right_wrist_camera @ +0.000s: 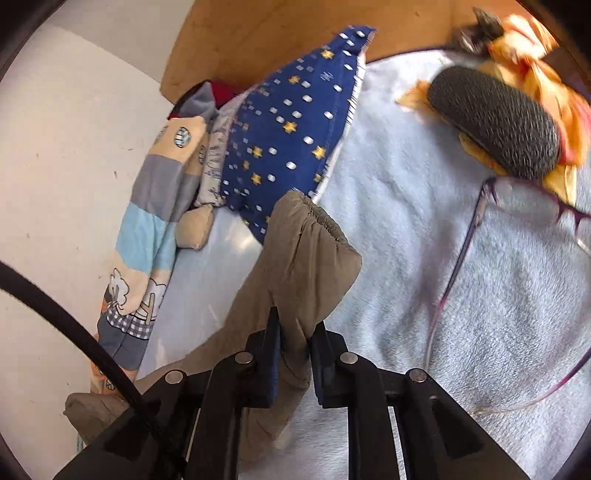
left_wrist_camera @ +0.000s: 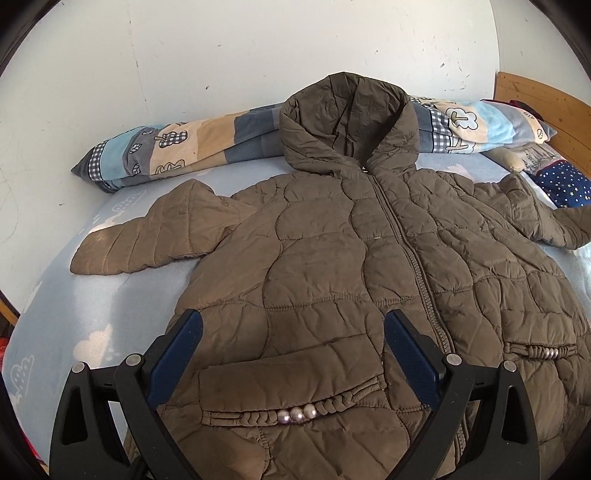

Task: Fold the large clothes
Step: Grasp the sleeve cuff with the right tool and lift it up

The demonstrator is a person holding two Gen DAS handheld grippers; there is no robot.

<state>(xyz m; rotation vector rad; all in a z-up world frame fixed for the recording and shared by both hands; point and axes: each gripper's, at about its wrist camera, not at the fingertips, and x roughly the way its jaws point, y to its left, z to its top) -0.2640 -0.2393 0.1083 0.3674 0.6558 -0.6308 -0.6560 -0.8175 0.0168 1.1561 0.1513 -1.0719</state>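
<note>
the hooded puffer jacket [left_wrist_camera: 332, 258] lies spread, zipped, on the bed [left_wrist_camera: 92, 314]. the left gripper [left_wrist_camera: 291, 321] hovers agape over its hem; the right gripper [right_wrist_camera: 295, 325] pinches the sleeve [right_wrist_camera: 295, 266] near its cuff.

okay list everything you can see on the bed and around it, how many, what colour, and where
jacket: one, olive-brown quilted, hooded, zipped, spread flat on the bed
jacket sleeve: one, olive-brown, cuff end lifted off the sheet
bed sheet: one, pale blue with cloud prints, under everything
rolled blanket: one, blue, beige and grey patchwork, along the wall behind the hood
star pillow: one, dark blue with yellow stars, beside the headboard
headboard: one, light wood, at the bed's end
glasses case: one, dark textured, on orange cloth
orange cloth: one, near the headboard
eyeglasses: one pair, purple frame, on the sheet
left tongs: open, over the jacket's lower front
right tongs: shut on the jacket sleeve
</note>
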